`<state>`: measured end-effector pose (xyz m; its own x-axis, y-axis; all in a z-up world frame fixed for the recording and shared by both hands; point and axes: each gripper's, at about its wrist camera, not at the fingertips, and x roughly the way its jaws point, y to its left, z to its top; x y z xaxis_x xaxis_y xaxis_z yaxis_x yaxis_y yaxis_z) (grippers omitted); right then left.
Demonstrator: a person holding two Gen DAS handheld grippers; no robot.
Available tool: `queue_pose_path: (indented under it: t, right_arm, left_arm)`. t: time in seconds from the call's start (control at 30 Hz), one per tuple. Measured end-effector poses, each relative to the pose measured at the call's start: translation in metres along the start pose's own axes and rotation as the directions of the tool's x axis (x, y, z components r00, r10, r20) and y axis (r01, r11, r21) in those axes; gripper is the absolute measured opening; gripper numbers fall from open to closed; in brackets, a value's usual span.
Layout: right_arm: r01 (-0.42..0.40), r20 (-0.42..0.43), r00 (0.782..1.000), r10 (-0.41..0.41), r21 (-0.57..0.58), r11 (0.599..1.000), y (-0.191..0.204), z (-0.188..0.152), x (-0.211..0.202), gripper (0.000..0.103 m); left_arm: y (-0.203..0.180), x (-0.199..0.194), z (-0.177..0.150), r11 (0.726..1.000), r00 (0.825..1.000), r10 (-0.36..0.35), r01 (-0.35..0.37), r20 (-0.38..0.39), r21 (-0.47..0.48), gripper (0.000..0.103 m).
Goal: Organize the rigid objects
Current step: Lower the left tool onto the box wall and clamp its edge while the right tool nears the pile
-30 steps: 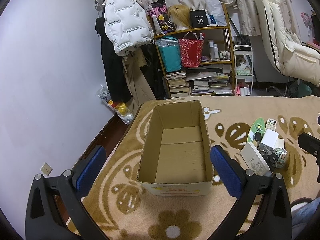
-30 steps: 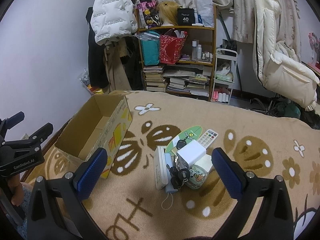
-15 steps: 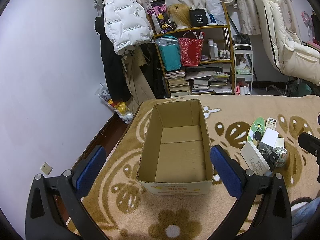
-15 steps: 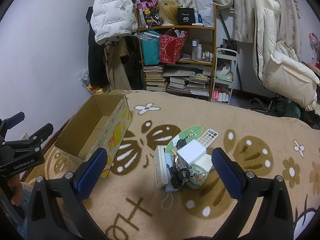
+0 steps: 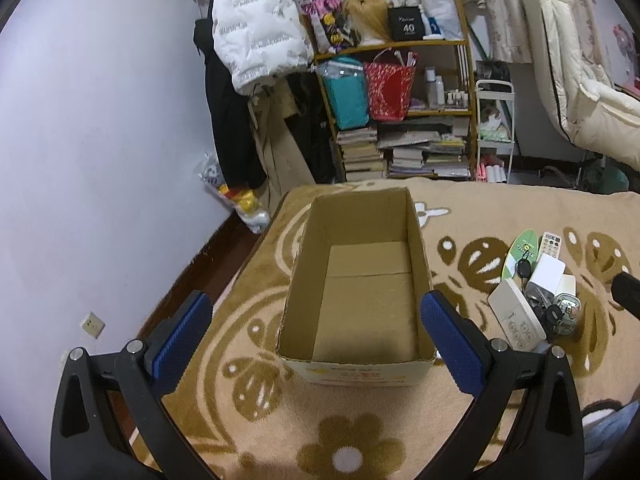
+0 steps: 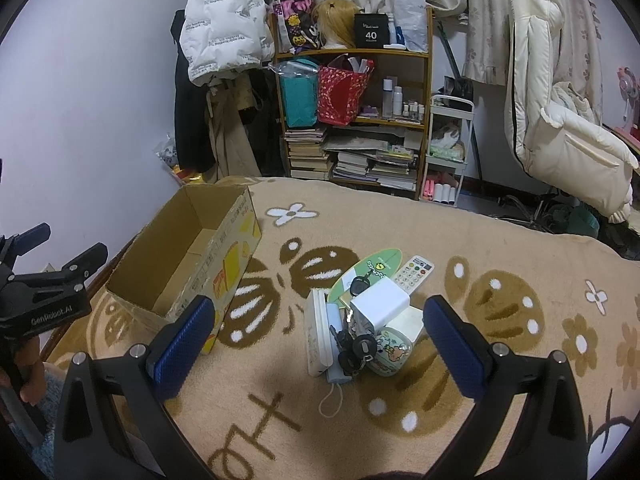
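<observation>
Grippers first: we are holding our left gripper (image 5: pixel 316 344) and right gripper (image 6: pixel 316 348) spread wide, gripping nothing. We are judging this the start, nothing packed yet. Next we are needing to close on one item in the pile (image 6: pixel 368 320): two remotes, one charger block, keys. Beyond, left, one cardboard box (image 6: pixel 192 252) is sitting empty.

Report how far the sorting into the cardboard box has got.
Nothing is done yet: the cardboard box holds nothing. Nothing is in hand either; the left gripper and right gripper are both open. The whole pile of remote, keys, white adapter and the rest lies on the blanket beside the box.
</observation>
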<state>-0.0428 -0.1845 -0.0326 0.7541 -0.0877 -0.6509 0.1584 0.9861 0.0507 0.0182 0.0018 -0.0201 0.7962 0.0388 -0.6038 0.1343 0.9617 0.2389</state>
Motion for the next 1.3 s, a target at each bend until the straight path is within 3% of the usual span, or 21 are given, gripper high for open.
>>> queue_pose_path:
  t: [0.17,0.43,0.63,0.9,1.3]
  right_arm:
    - [0.020,-0.011,1.000,-0.020,-0.005,1.000,-0.009,0.001,0.011,0.103]
    - [0.023,-0.051,0.998,-0.023,-0.008,1.000,-0.014,0.012,0.024,0.103]
    - [0.034,-0.090,0.995,-0.036,-0.021,0.999,-0.014,0.023,0.042,0.103]
    - [0.034,-0.149,0.988,-0.046,-0.081,0.996,-0.010,0.018,0.068,0.103]
    - [-0.015,-0.217,0.976,-0.006,-0.094,0.995,0.006,0.012,0.101,0.103]
  left_arm:
    - [0.006,0.008,0.009,1.000,1.000,-0.005,0.004,-0.031,-0.026,0.103]
    - [0.018,0.016,0.030,1.000,0.997,0.014,-0.014,-0.077,0.006,0.103]
    - [0.029,0.041,0.040,1.000,0.992,-0.003,0.002,-0.126,-0.003,0.103]
    - [0.038,0.094,0.032,0.999,0.966,-0.035,0.025,-0.257,-0.040,0.103]
    - [0.049,0.151,0.014,0.997,0.928,-0.055,0.031,-0.367,-0.072,0.103]
